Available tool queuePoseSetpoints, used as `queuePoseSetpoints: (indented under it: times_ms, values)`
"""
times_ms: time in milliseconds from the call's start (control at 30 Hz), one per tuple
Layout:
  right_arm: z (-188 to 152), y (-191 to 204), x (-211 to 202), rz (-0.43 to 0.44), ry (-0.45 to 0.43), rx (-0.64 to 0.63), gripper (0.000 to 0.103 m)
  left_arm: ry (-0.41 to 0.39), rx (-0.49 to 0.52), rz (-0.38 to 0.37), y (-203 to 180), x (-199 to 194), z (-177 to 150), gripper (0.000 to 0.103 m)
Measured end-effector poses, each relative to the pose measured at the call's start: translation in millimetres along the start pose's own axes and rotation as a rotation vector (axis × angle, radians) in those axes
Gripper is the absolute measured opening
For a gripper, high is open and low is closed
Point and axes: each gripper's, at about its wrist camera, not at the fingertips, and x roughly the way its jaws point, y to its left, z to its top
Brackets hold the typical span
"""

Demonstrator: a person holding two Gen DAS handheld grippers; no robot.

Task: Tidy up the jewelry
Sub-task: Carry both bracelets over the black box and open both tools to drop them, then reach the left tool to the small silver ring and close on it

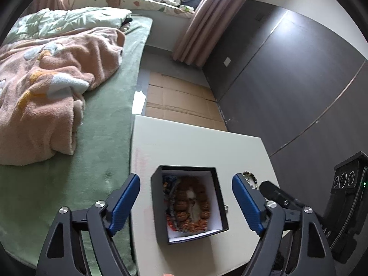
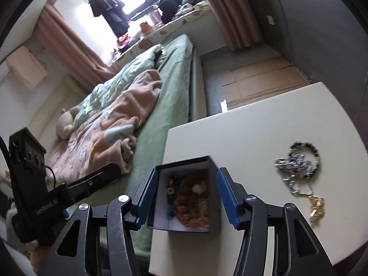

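Beside a green-sheeted bed (image 2: pixel 174 73), a white counter (image 2: pixel 264 119) carries an open black jewelry box (image 2: pixel 212 226) framed by the right gripper (image 2: pixel 185 197), jaws open and empty, while tangled silver chains and beads (image 2: pixel 296 168) lie at two o'clock, nearer than to the open left gripper (image 1: pixel 185 203).

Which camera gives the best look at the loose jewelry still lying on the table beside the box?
The right wrist view: the tangle of silver chain and beaded bracelet lies fully visible, though slightly blurred. In the left wrist view only a few beads peek out behind the gripper finger.
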Motion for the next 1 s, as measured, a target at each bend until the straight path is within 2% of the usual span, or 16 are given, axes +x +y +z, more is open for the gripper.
queuePoseSetpoints:
  times_ms: [100,567,733,1000]
  values:
    - [0,-13,-12,-0.022,-0.010,0.016,0.060,0.002,0.021,-0.002,-8,2,-1,0.085]
    - [-2,-81,-59,-0.105,-0.016,0.106,0.061,0.038,0.112,-0.042,-53,21,-15,0.086]
    - [-4,-98,-65,-0.137,0.003,0.130,0.061,0.055,0.135,-0.071,-72,28,-18,0.086]
    - [-9,-118,-66,-0.190,0.059,0.140,0.061,0.125,0.213,-0.057,-104,49,-28,0.083]
